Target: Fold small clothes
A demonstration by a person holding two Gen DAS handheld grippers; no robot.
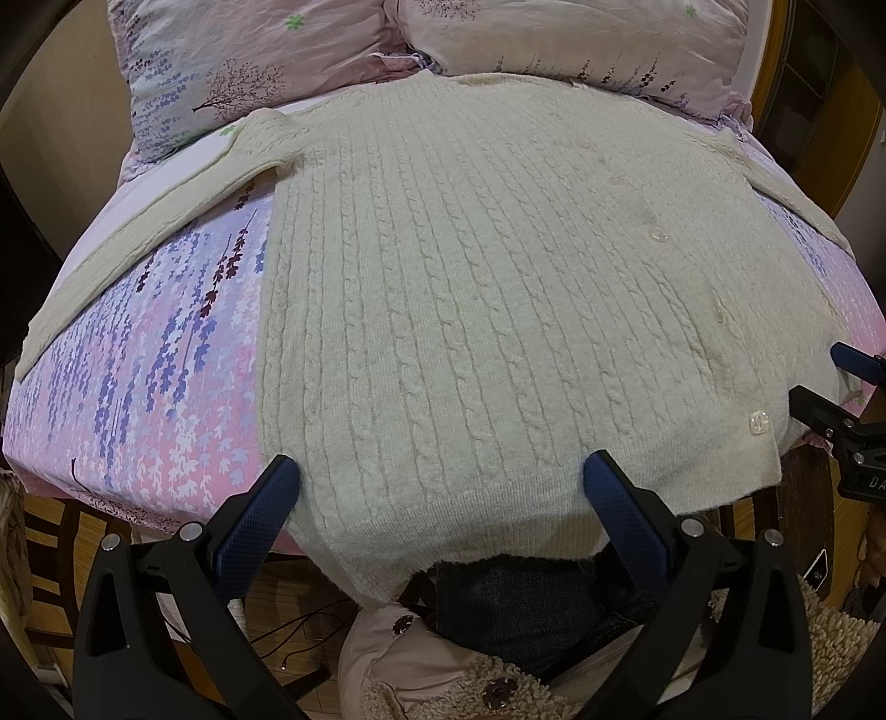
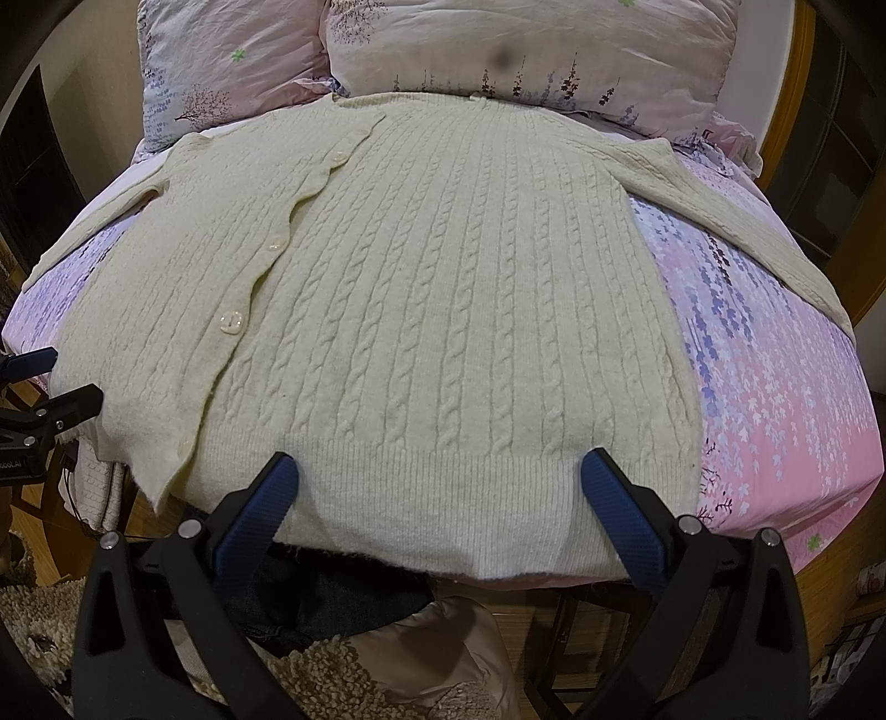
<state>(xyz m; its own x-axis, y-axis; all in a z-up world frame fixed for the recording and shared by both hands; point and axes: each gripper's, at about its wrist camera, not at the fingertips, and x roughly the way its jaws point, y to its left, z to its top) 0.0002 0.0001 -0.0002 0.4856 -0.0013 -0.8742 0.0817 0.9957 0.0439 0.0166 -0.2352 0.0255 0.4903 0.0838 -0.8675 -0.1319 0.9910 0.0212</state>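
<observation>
While spreading wide over the ribbed hem, blue pads (image 1: 277, 487) of the left gripper (image 1: 440, 479) hovering at the near edge of the cream cable-knit cardigan (image 1: 470, 310), pinching nothing; whether touching the knit or just above it, cannot tell. Likewise gaping wide, right gripper (image 2: 437, 476) sitting over the hem's right half, its ridged blue pads (image 2: 603, 487) bracketing a stretch of ribbing without closing on it.

Lying flat and face up on the floral pink-and-lavender bedsheet (image 1: 166, 387), cardigan buttoned down its placket, pearly buttons (image 2: 231, 322) running up toward the collar. Hanging slightly over the near bed edge, the hem (image 2: 443, 498). Stretching outward and down along the sheet, left sleeve (image 1: 127, 243) on one side, right sleeve (image 2: 747, 221) on the other, both unfolded. Resting against the collar end, two pale floral pillows (image 2: 498, 50), side by side.

Showing at the right margin of the left wrist view, the right gripper's black frame and blue tip (image 1: 853, 360); appearing likewise at the left margin of the right wrist view, the left gripper. Below the bed edge, dark denim (image 1: 515, 609) and a pink fleece-trimmed garment with snap fasteners (image 1: 443, 664), wooden flooring (image 1: 288, 609) beyond.
</observation>
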